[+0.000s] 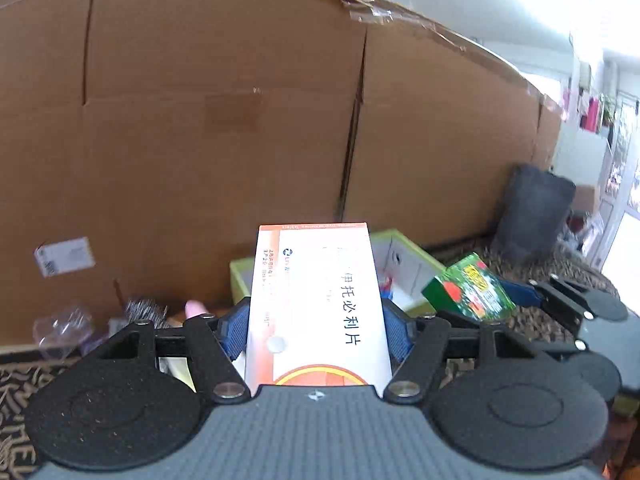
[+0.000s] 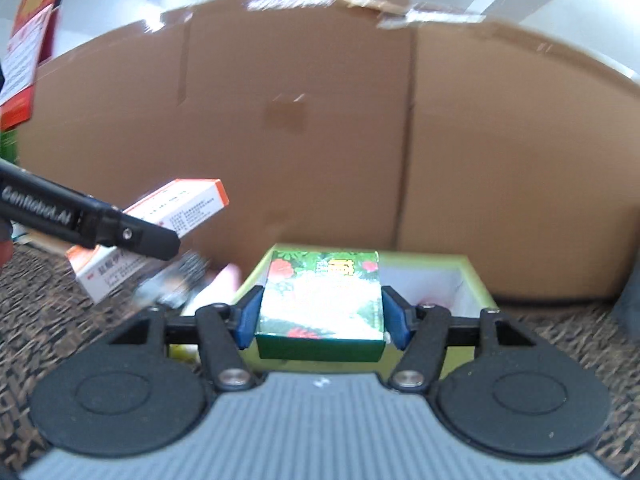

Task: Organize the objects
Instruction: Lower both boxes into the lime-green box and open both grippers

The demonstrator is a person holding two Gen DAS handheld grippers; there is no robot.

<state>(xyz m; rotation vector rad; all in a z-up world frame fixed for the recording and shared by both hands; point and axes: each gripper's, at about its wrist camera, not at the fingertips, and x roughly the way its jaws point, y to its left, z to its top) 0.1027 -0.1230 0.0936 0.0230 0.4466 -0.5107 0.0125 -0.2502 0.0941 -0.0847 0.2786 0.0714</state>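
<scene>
The left gripper [image 1: 316, 330] hung above the green tray [image 1: 404, 240], jaws clamped on the upright white-and-orange medicine box [image 1: 316, 304]. The right gripper [image 2: 322, 316] hovered level over the tray, the green box [image 2: 320, 304] pinched between its blue pads [image 2: 248, 318].

Green-rimmed tray [image 1: 404, 240]: interior largely hidden behind the white-and-orange medicine box [image 1: 316, 304] in the left wrist view, and behind the green box [image 2: 320, 304] in the right. Small clutter [image 2: 180, 280] left of the tray: motion-blurred, unidentifiable (a pink shape among it). Label [image 1: 64, 256] on the cardboard wall [image 1: 200, 120]: print too small to read.
</scene>
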